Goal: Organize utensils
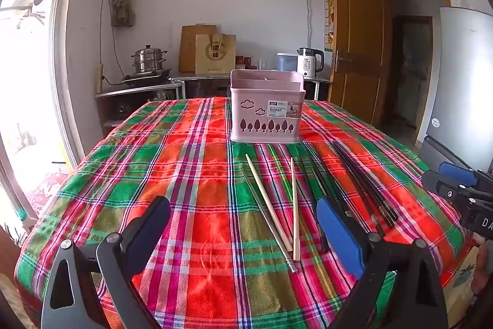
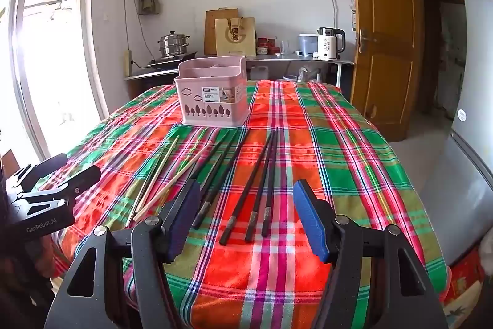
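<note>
On the plaid tablecloth (image 2: 308, 282) lay black chopsticks (image 2: 262, 184), long axis toward the pink basket (image 2: 212, 100) | my right gripper (image 2: 246, 218) hovered nearer, jaws apart, empty | my left gripper (image 1: 243, 224) also stood apart by the wooden chopsticks (image 1: 294, 205).

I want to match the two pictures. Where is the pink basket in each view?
Left wrist view: the basket stands just right of centre, at the far end of the tablecloth, beyond the chopsticks.
Right wrist view: the basket stands left of centre, at the far end of the cloth, beyond the black chopsticks.
Shared landmark: the white kettle on the counter behind.
</note>
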Motion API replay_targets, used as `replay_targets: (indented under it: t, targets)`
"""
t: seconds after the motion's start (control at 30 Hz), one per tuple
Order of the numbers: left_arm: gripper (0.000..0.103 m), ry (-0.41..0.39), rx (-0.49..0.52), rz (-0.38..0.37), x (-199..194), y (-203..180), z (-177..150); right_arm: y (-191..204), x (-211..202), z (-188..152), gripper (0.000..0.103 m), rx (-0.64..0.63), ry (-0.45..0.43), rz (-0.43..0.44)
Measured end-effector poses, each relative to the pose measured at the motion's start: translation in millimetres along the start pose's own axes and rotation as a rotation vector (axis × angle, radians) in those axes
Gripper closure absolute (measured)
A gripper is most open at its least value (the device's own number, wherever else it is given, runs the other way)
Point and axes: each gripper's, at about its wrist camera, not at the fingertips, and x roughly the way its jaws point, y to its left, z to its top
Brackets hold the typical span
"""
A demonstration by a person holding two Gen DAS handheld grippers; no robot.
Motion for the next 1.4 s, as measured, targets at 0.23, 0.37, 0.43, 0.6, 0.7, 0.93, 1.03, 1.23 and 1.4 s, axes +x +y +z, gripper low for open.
replay_targets:
  t: [0.23, 0.37, 0.43, 0.6, 0.7, 0.93, 1.03, 1.23, 1.4]
  targets:
    - [0.006, 0.0, -0.002, 0.0, -1.5, 0.0, 0.6, 0.7, -0.6, 0.6, 0.04, 0.001, -0.003, -0.001]
    - [0.006, 0.0, -0.002, 0.0, -2.2, -0.4, 1.4, 0.8, -0.6, 1.0, 0.04, -0.002, -0.003, 0.001]
    - [0.006, 0.001, -0.002, -0.001, -2.2, -0.4, 1.7, 1.7, -0.4, 1.5, 0.04, -0.002, -0.002, 0.001]
    - [0.006, 0.0, -0.003, -0.002, -2.7, -0.7, 2.2, 2.1, 0.4, 1.8, 0.04, -0.003, -0.002, 0.0]
    - [0.006, 0.001, -0.004, -0.002, -2.8, -0.9, 2.1, 2.3, 0.4, 2.0, 0.04, -0.003, -0.003, 0.0]
    - [0.006, -0.001, -0.006, -0.004, -4.5, -4.2, 3.9, 3.7, 0.2, 2.7, 0.04, -0.005, -0.004, 0.0]
    - [0.006, 0.0, -0.005, -0.005, -4.9, -3.7, 4.3, 4.0, 0.2, 3.0, 0.04, -0.006, -0.003, 0.0]
    - [0.006, 0.0, -0.008, -0.007, -5.8, -2.8, 6.7, 4.1, 0.3, 3.0, 0.04, -0.007, -0.005, 0.0]
    - [0.006, 0.001, -0.011, -0.012, -7.4, -2.2, 6.5, 4.4, -0.1, 3.4, 0.04, -0.008, -0.007, 0.002]
